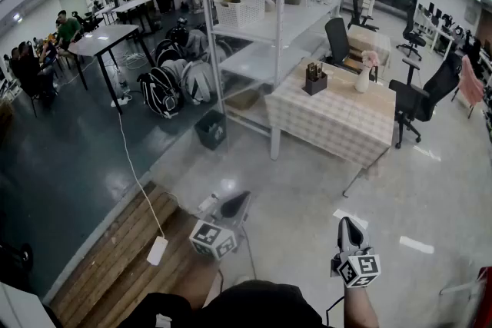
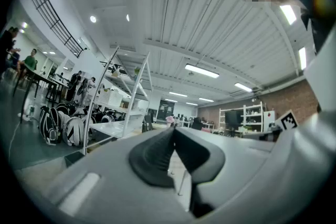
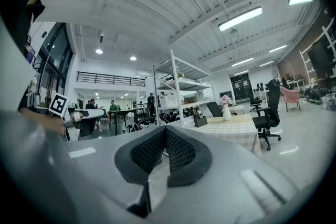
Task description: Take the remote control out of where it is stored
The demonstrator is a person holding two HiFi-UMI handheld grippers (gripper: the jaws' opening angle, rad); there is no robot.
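Concrete floor (image 1: 307, 196), checked table (image 1: 338, 123), dark box (image 1: 314, 81), shelving (image 1: 273, 25)

Holder (image 1: 314, 79), vase (image 1: 364, 78) on table (image 1: 338, 119); shelving (image 1: 269, 25) left.

- I can read no words, brand names or numbers in any of these views. Whatever print there may be in the room is too small or too blurred to make out.
- The only sign-like marks are the black-and-white square markers. In the head view they sit on the cube (image 1: 213, 239) of my left gripper (image 1: 240, 200), at the lower middle, and on the cube (image 1: 358, 270) of my right gripper (image 1: 345, 221), at the lower right.
- They are coded block patterns, not letters or digits.
- One marker also shows at the left edge of the right gripper view, and another at the right edge of the left gripper view. Neither carries readable characters.
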